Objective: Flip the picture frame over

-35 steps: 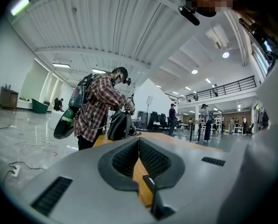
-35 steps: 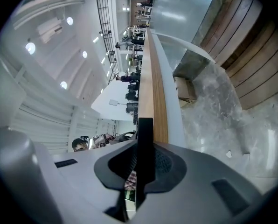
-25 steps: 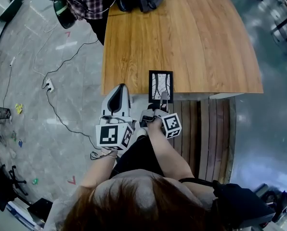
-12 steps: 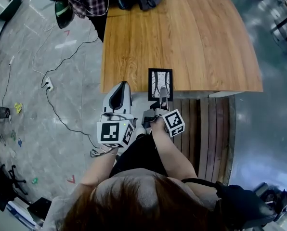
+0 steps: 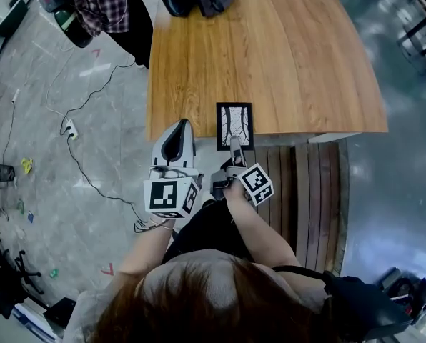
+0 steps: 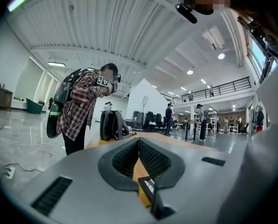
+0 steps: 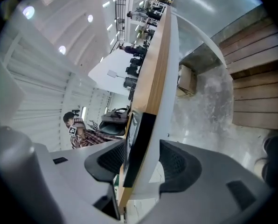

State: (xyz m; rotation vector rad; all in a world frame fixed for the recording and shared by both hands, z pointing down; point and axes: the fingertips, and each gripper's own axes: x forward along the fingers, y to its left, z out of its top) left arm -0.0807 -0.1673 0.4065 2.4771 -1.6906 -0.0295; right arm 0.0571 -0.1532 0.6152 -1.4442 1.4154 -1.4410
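Black-rimmed, the picture frame [image 5: 235,125] lies picture-up at the near edge of the wooden table [image 5: 284,56], its long axis running away. The right gripper [image 5: 235,147], jaws just opening, straddles its near end unclamped. The left gripper [image 5: 177,131] hangs closed alongside.

Black picture frame [image 5: 234,126], picture side up, flat at near edge of wooden table [image 5: 291,56]
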